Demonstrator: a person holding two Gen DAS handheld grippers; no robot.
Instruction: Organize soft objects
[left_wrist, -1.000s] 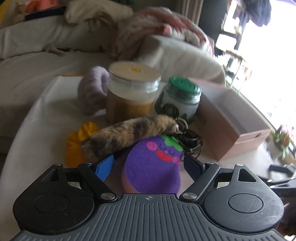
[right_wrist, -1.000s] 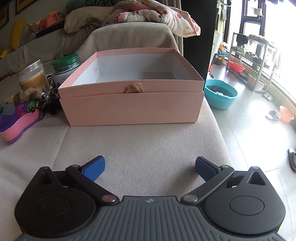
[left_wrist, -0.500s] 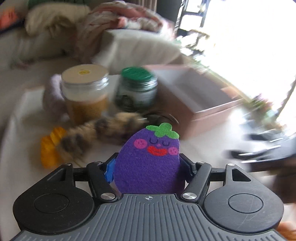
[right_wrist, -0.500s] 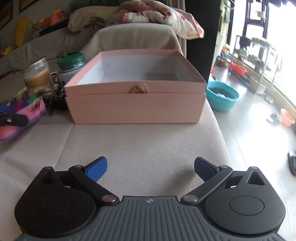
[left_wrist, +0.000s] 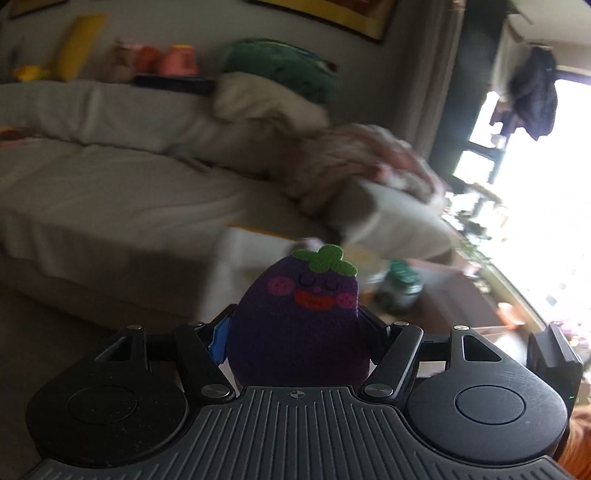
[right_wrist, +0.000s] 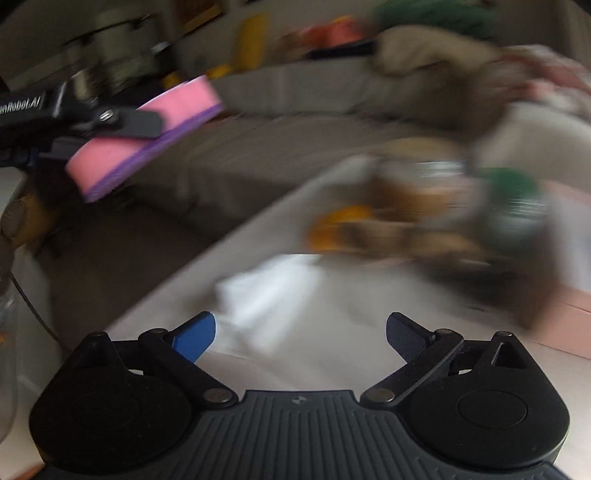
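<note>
My left gripper (left_wrist: 295, 332) is shut on a purple eggplant sponge (left_wrist: 299, 321) with a smiling face and green stem, held up in the air. In the right wrist view the same sponge (right_wrist: 147, 136) shows its pink underside at upper left, clamped in the left gripper. My right gripper (right_wrist: 301, 334) is open and empty above the white table (right_wrist: 295, 362). A furry brown tail toy (right_wrist: 417, 236) and an orange soft item (right_wrist: 340, 225) lie blurred on the table. The pink box (right_wrist: 576, 314) is at the right edge.
A green-lidded jar (left_wrist: 400, 288) and a tan-filled jar (right_wrist: 417, 181) stand on the table near the pink box (left_wrist: 454, 295). A grey sofa (left_wrist: 129, 206) with pillows and blankets fills the background. Bright windows are at the right.
My left gripper closed on the eggplant sponge and lifted it high off the table. My right gripper swung left, away from the pink box, toward the jars and soft toys.
</note>
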